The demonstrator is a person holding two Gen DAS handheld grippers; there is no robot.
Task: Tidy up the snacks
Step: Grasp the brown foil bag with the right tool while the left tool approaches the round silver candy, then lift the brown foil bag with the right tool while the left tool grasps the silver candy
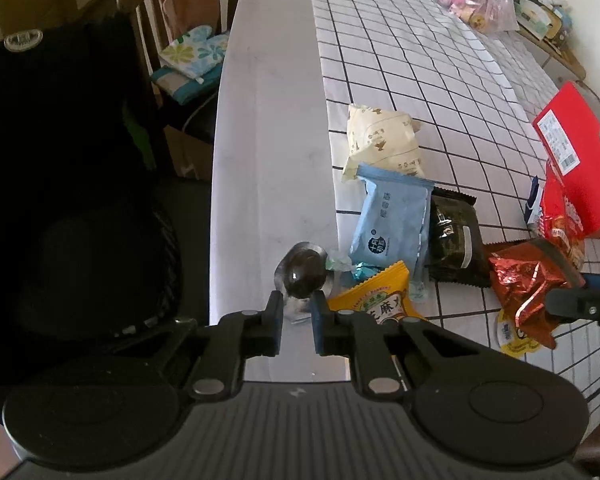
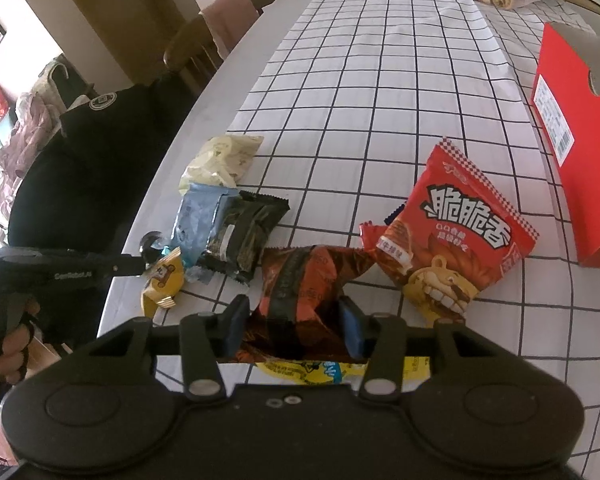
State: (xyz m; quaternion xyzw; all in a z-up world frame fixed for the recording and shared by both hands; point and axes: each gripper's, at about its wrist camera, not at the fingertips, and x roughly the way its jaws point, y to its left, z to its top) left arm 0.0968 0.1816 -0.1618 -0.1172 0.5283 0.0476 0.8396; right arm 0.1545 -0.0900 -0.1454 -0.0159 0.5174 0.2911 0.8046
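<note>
Holding the left gripper [image 1: 296, 300] at the near left edge of the table [image 1: 260, 120], I have its fingers clamped on the clear wrapper tail of a dark egg-shaped snack [image 1: 303, 273], which sits just past the fingertips; pinching the flat film makes sense, since the rounded body would likely slip. My right gripper [image 2: 294, 320] is spread wide around a crumpled red-brown foil bag [image 2: 304, 280], the fingers flanking it without visibly squeezing, so I judge it released and poised to close. That bag lies on top of a yellow packet [image 2: 312, 372] near me.

Between the two tools the loose pile waits: a small yellow sachet [image 2: 162, 284], a light blue packet [image 1: 392, 220], a black packet [image 1: 456, 240] overlapping it on the right, and a cream bag [image 1: 384, 140] farther off. To the right, a red cartoon-faced bag [image 2: 456, 236] leans toward the red box [image 2: 572, 128], which looks like the likely home for these snacks. Working both sides at once keeps the pile from scattering.
</note>
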